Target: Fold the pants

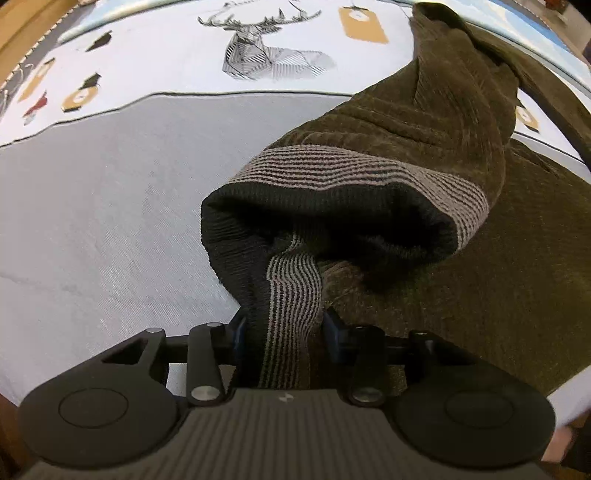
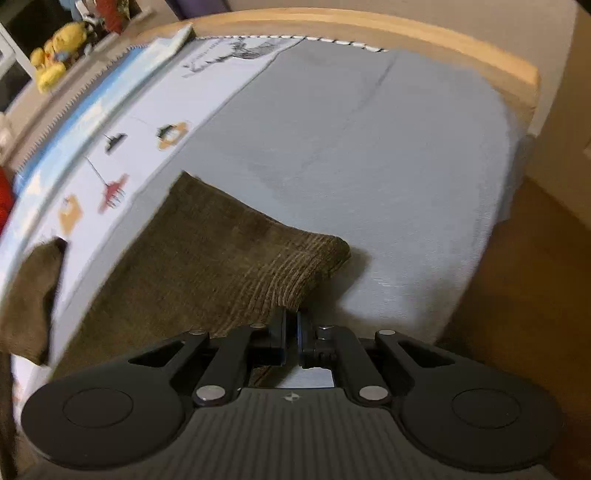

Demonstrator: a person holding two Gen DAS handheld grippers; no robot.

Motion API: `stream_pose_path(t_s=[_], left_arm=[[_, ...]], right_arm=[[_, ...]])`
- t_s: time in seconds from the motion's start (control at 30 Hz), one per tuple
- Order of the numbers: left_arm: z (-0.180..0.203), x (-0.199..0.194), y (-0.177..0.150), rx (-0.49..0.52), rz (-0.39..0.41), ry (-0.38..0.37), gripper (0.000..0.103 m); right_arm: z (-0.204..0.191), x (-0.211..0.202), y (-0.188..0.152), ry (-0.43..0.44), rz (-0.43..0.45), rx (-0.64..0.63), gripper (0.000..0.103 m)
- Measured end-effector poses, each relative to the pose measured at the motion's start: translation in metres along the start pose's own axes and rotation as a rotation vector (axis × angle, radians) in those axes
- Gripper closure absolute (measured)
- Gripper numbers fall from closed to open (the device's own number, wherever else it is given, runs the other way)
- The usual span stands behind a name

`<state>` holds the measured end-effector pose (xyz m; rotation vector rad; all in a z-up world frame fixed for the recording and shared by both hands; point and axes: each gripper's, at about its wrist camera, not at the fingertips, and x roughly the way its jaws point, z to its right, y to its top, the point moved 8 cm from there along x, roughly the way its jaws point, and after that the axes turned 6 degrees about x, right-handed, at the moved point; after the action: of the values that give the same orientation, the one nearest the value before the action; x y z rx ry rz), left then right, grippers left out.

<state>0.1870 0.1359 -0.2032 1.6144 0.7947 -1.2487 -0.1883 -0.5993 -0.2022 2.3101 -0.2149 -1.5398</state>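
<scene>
Olive-brown corduroy pants (image 1: pixel 424 125) lie on a bed with a pale grey sheet (image 1: pixel 92 221). In the left wrist view my left gripper (image 1: pixel 286 325) is shut on the striped ribbed cuff (image 1: pixel 291 295) of one leg, which is lifted and bunched above the rest of the pants. In the right wrist view my right gripper (image 2: pixel 291 325) is shut on the corduroy edge of the pants (image 2: pixel 221 266), holding it just above the sheet (image 2: pixel 369 147). A second part of the pants (image 2: pixel 33 295) hangs at the left.
A printed cover with a deer (image 1: pixel 266 51) and tag motifs lies across the far side of the bed. A wooden bed frame (image 2: pixel 369 29) curves round the mattress. Yellow toys (image 2: pixel 59 48) sit on a shelf beyond. The floor (image 2: pixel 535 295) is at the right.
</scene>
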Motion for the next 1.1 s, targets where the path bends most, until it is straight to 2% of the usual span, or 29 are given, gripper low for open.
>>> stream_pose_path(t_s=[0.07, 0.17, 0.27, 0.3, 0.33, 0.37, 0.4, 0.43, 0.47, 0.53, 0.63, 0.73, 0.83, 0.9, 0.97, 1.03, 1.1], left_arm=[[0.000, -0.001, -0.001, -0.004, 0.009, -0.003, 0.059], [0.000, -0.003, 0.003, -0.008, 0.040, 0.001, 0.060], [0.000, -0.001, 0.005, 0.002, 0.048, 0.021, 0.059], [-0.002, -0.001, 0.006, -0.002, 0.048, 0.023, 0.057], [-0.004, -0.002, 0.006, -0.020, 0.047, 0.020, 0.050], [-0.008, -0.003, 0.007, -0.040, 0.044, 0.014, 0.039], [-0.011, -0.005, 0.006, -0.056, 0.039, 0.017, 0.033], [-0.014, -0.007, 0.004, -0.062, 0.035, 0.033, 0.023], [-0.015, -0.011, 0.002, -0.053, 0.041, 0.051, 0.021], [-0.014, -0.022, 0.003, -0.022, 0.089, 0.078, 0.021], [-0.001, -0.043, 0.011, 0.046, 0.207, 0.076, 0.020], [0.018, -0.056, 0.018, 0.166, 0.308, 0.120, 0.020], [0.040, -0.061, 0.023, 0.308, 0.386, 0.161, 0.020], [0.049, -0.058, 0.027, 0.376, 0.411, 0.197, 0.029], [0.049, -0.053, 0.033, 0.408, 0.399, 0.220, 0.071], [0.031, -0.049, 0.045, 0.348, 0.391, 0.260, 0.077], [-0.007, -0.055, 0.064, 0.159, 0.415, 0.300, 0.082]], right_arm=[[0.014, 0.004, 0.002, -0.016, -0.020, 0.030, 0.099], [0.016, 0.007, 0.001, -0.022, -0.022, 0.043, 0.098], [0.013, 0.013, 0.002, -0.087, -0.018, 0.034, 0.098], [0.015, 0.012, 0.005, -0.152, 0.010, 0.030, 0.095], [0.018, 0.010, 0.009, -0.219, 0.043, 0.018, 0.091], [0.020, 0.007, 0.012, -0.260, 0.065, 0.010, 0.077], [0.020, 0.004, 0.014, -0.267, 0.084, 0.017, 0.066], [0.017, 0.001, 0.016, -0.248, 0.103, 0.034, 0.064], [0.013, -0.001, 0.017, -0.222, 0.119, 0.045, 0.064], [-0.001, -0.009, 0.018, -0.160, 0.147, 0.034, 0.064], [-0.040, -0.017, 0.018, -0.059, 0.193, -0.056, 0.064], [-0.083, -0.020, 0.013, 0.018, 0.219, -0.166, 0.063], [-0.121, -0.018, 0.006, 0.094, 0.200, -0.232, 0.063], [-0.145, -0.018, -0.001, 0.136, 0.180, -0.268, 0.063], [-0.167, -0.016, -0.008, 0.168, 0.162, -0.307, 0.063], [-0.191, -0.016, -0.017, 0.197, 0.144, -0.347, 0.063], [-0.215, -0.016, -0.028, 0.229, 0.127, -0.381, 0.063]])
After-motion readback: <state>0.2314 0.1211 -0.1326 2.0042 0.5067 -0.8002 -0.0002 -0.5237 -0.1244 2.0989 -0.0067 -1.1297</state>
